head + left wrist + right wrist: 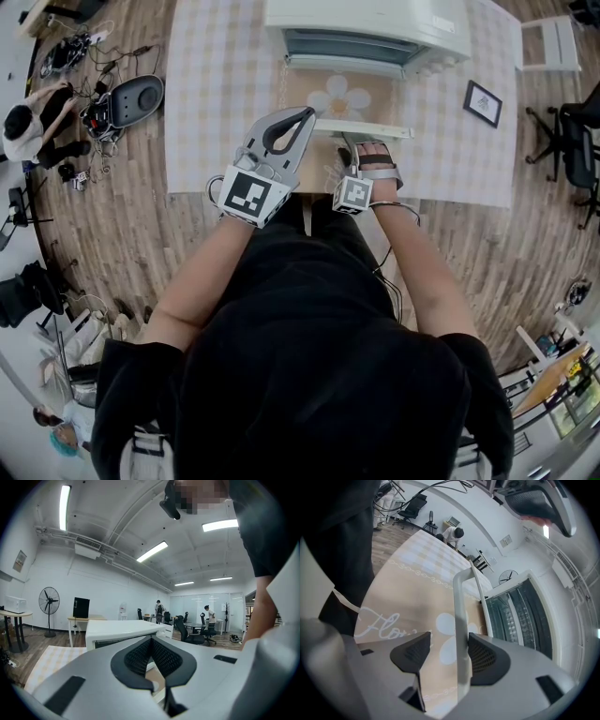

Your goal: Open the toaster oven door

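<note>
**Right jaws astride the oven door handle**

Right gripper (449, 652) spread wide, white door handle (461, 616) between the pads, touching the right-hand pad only. Left gripper (151, 640) pinched closed on nothing, just beside. Cursive "Flo…" legible on tan daisy-print mat (379, 623), remainder hidden. Toaster oven (375, 28) on table's far side, facing the person. Door (520, 620) dropped open toward the person, handle's long axis left to right.

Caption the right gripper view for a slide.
Right gripper, jaws apart, straddles the toaster oven door's white handle above a flowered mat.
</note>
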The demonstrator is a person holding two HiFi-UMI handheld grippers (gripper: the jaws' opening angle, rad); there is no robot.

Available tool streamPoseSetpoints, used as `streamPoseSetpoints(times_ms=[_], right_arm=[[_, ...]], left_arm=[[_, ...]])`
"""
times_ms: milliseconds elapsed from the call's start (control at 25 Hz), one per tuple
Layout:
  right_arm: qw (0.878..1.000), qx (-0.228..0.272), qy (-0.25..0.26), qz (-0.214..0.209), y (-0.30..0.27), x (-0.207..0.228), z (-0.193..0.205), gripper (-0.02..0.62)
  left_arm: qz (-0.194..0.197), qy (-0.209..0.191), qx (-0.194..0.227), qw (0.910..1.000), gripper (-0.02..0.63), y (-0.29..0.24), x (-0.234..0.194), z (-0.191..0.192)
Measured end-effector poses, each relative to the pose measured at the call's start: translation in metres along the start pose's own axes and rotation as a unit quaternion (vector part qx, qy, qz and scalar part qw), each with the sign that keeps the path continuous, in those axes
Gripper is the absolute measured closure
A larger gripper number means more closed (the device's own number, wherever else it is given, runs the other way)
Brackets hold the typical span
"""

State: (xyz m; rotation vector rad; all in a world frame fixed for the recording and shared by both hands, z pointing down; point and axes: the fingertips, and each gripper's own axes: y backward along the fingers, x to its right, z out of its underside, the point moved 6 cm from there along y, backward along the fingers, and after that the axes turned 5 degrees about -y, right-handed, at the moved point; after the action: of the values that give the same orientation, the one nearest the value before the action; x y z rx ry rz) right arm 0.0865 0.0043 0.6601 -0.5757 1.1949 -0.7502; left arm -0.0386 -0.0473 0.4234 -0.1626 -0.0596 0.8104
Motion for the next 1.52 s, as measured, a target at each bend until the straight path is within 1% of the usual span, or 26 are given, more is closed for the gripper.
streamPoseSetpoints(times_ms=[160, 320, 440, 600, 760, 880, 1040, 1160, 1240, 1400, 1520], right_arm=[[1.000, -0.003, 0.001, -0.008, -0.002, -0.005, 0.001, 0.334], [1.000, -0.008, 0.002, -0.014, -0.003, -0.007, 0.003, 0.334], [1.000, -0.011, -0.001, -0.026, -0.005, -0.013, 0.005, 0.334], [0.999, -0.016, 0.001, -0.029, -0.006, -0.017, 0.010, 0.334], [0.999, -0.019, -0.003, -0.040, -0.006, -0.023, 0.015, 0.334], [0.999, -0.018, -0.011, -0.043, -0.005, -0.024, 0.015, 0.334], [0.999, -0.018, -0.017, -0.045, -0.001, -0.022, 0.014, 0.334], [0.999, -0.018, -0.017, -0.046, 0.003, -0.020, 0.013, 0.334], [0.998, -0.014, -0.021, -0.051, 0.008, -0.018, 0.011, 0.334], [0.997, 0.000, -0.041, -0.061, 0.018, -0.010, 0.004, 0.345], [0.996, 0.011, -0.056, -0.063, 0.026, 0.000, -0.002, 0.350]], left_arm=[[-0.003, -0.004, 0.010, 0.9999, 0.591, 0.000, -0.001, -0.001], [-0.002, 0.010, -0.012, 0.9999, 0.591, 0.003, 0.001, 0.000], [-0.002, 0.010, -0.012, 0.9999, 0.591, 0.004, 0.000, 0.000], [-0.008, -0.002, 0.004, 1.0000, 0.591, 0.002, -0.001, -0.001], [-0.005, 0.004, -0.006, 1.0000, 0.591, 0.003, 0.000, 0.001], [-0.005, -0.006, 0.010, 0.9999, 0.591, 0.002, -0.001, 0.001], [-0.003, 0.005, -0.006, 1.0000, 0.591, 0.004, -0.001, 0.000], [-0.003, 0.008, -0.009, 0.9999, 0.591, 0.005, -0.001, -0.004], [-0.003, 0.005, -0.005, 1.0000, 0.591, 0.005, -0.001, -0.005], [-0.006, -0.008, 0.027, 0.9996, 0.591, 0.000, -0.005, -0.009], [-0.006, -0.009, 0.028, 0.9995, 0.591, -0.002, -0.007, -0.010]])
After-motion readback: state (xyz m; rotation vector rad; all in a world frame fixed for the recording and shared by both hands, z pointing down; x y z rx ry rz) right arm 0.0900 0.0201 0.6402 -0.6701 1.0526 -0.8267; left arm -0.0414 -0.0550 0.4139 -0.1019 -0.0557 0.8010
